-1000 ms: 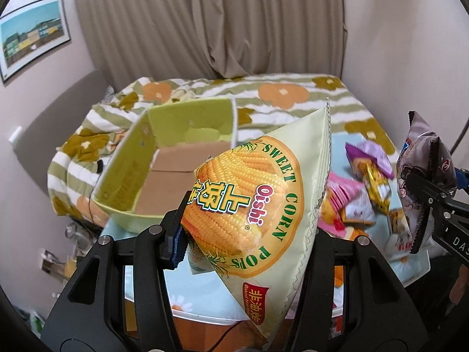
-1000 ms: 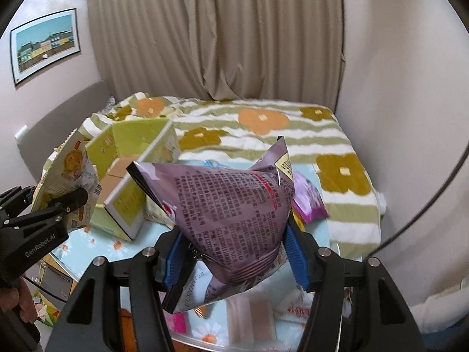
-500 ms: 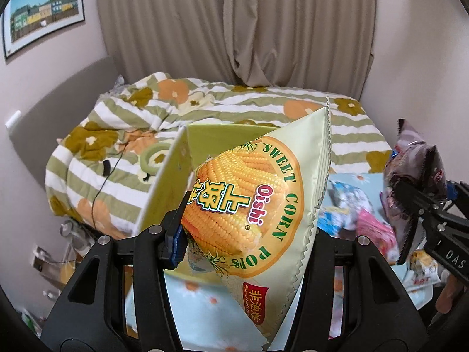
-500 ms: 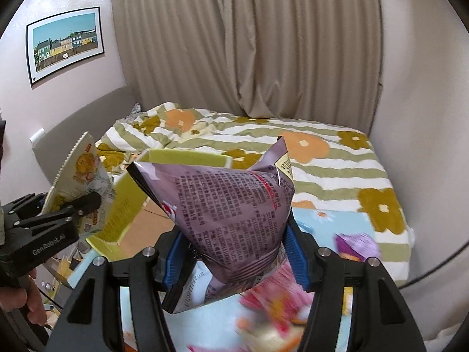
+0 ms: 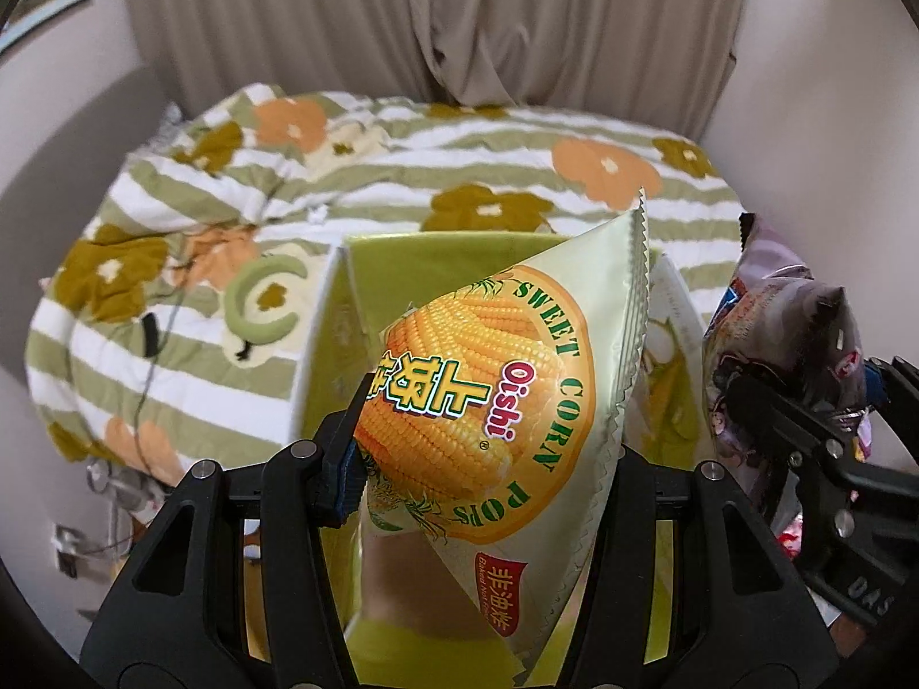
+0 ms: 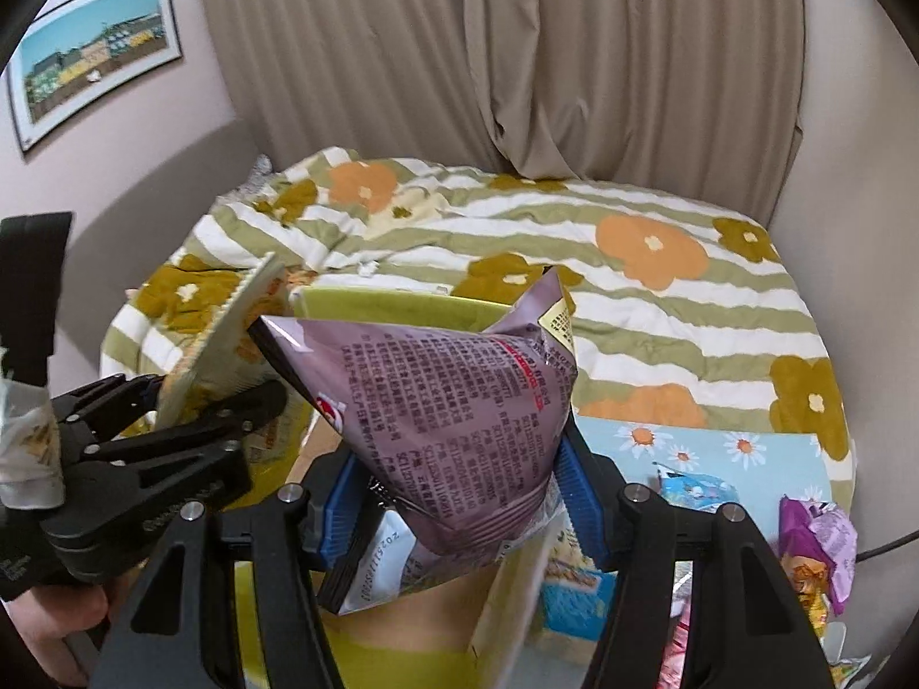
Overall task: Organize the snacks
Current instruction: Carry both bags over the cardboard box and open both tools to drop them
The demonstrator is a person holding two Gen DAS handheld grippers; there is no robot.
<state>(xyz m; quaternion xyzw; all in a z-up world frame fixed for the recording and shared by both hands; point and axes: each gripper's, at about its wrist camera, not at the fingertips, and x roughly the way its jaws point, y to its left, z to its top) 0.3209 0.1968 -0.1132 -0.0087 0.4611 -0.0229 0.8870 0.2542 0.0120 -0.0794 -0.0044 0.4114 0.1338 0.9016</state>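
Observation:
My left gripper [image 5: 482, 453] is shut on a pale yellow Oishi Sweet Corn Pops bag [image 5: 499, 402] and holds it over the open yellow-green cardboard box [image 5: 402, 255]. My right gripper [image 6: 459, 494] is shut on a mauve snack bag [image 6: 448, 402] and holds it over the same box [image 6: 396, 304], whose brown floor [image 6: 425, 608] shows below. Each gripper shows in the other's view: the right one with its bag [image 5: 787, 344] at the right edge, the left one [image 6: 172, 430] with the corn bag [image 6: 230, 333] at the left.
The box stands on a table with a light blue daisy cloth [image 6: 718, 448]. Several loose snack packets [image 6: 815, 540] lie on it to the right of the box. A bed with a green-striped flowered quilt [image 5: 402, 161] lies behind, then curtains and walls.
Both grippers have moved left with their bags, from beside the box and over the snack pile to directly above the box opening. Both grips are unchanged.

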